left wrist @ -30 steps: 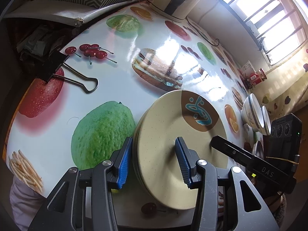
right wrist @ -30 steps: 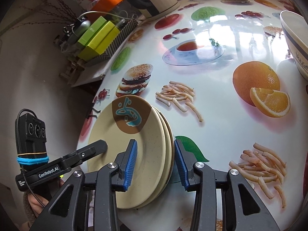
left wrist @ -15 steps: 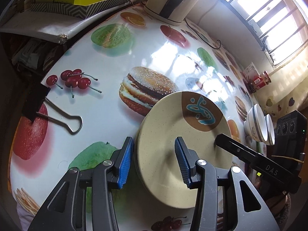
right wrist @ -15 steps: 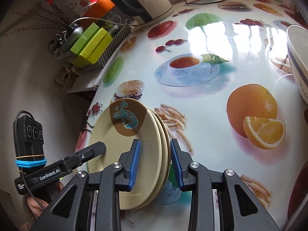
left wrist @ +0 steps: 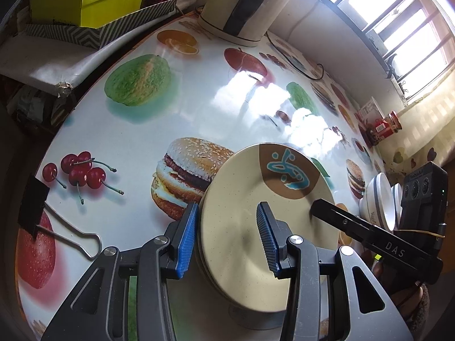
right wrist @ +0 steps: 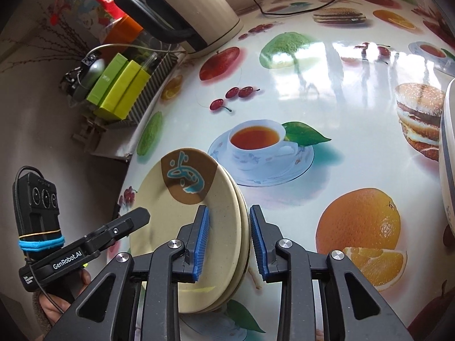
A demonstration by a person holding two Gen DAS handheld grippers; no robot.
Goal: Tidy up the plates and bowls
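Left wrist view: the left gripper straddles the near-left rim of a stack of plates; its blue fingers have just been closing, one under the stack, one over the top plate, and whether they press cannot be told.
Right wrist view: the right gripper has its fingers on either side of the stack's right rim, just been closing, near or at the rim.
Stack of plates: cream, brown patch with a blue mark, tilted above the tabletop.
Bowls: nested on edge at the right, well apart from the plates.
Tabletop: glossy cover printed with fruit and burgers.
Binder clip: at the left edge.
Kettle: at the far side.
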